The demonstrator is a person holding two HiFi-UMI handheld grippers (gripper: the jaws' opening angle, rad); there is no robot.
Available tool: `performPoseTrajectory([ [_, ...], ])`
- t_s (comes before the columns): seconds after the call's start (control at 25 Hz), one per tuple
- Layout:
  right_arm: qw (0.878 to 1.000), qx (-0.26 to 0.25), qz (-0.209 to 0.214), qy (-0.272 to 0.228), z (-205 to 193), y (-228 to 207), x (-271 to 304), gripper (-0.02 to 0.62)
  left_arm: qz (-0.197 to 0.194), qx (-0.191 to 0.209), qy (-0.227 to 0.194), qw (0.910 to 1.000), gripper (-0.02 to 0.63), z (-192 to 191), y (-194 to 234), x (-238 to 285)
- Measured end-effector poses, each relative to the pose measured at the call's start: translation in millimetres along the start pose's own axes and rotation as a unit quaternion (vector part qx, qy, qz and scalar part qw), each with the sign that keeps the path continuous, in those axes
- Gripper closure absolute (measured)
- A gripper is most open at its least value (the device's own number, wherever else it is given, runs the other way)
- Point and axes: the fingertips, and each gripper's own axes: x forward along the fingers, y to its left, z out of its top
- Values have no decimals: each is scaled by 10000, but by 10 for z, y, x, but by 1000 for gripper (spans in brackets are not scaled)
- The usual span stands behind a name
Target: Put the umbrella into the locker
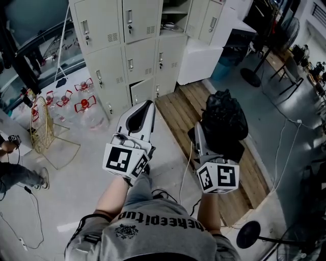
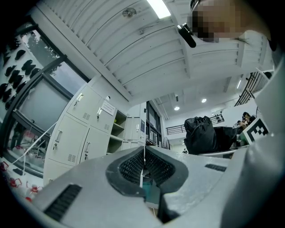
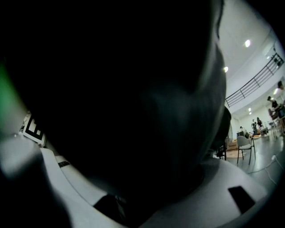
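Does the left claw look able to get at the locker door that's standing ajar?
Probably yes: the left claw is shut on nothing and points toward the ajar door, with nothing visible between them. The right claw holds the umbrella.

The head view is evenly lit and fairly sharp, with cool grey light on the pale floor (image 1: 168, 142) and only soft shadows. The lockers (image 1: 122, 51) bow outward toward the edges. The left gripper view is bright. A ceiling strip light (image 2: 159, 7) glares white at the top, small round lamps (image 2: 177, 108) glow further back, and the corners fall to black (the near jaw surfaces are soft, out of focus). The right gripper view is mostly dark and blurred, because the black umbrella (image 3: 133, 89) sits close against the lens. Only its right edge shows a lit hall with ceiling spots (image 3: 247, 43).
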Motion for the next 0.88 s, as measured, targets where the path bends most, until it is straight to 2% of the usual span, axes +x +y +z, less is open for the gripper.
performPoseTrajectory([
  [0.24, 9998, 6, 157, 113, -75, -44, 433, 310, 10, -31, -15, 10000, 594, -119, 242, 336],
  [0.88, 9999, 89, -43, 59, -232, -317, 2089, 310, -56, 57, -213, 9997, 594, -296, 1342, 1636],
])
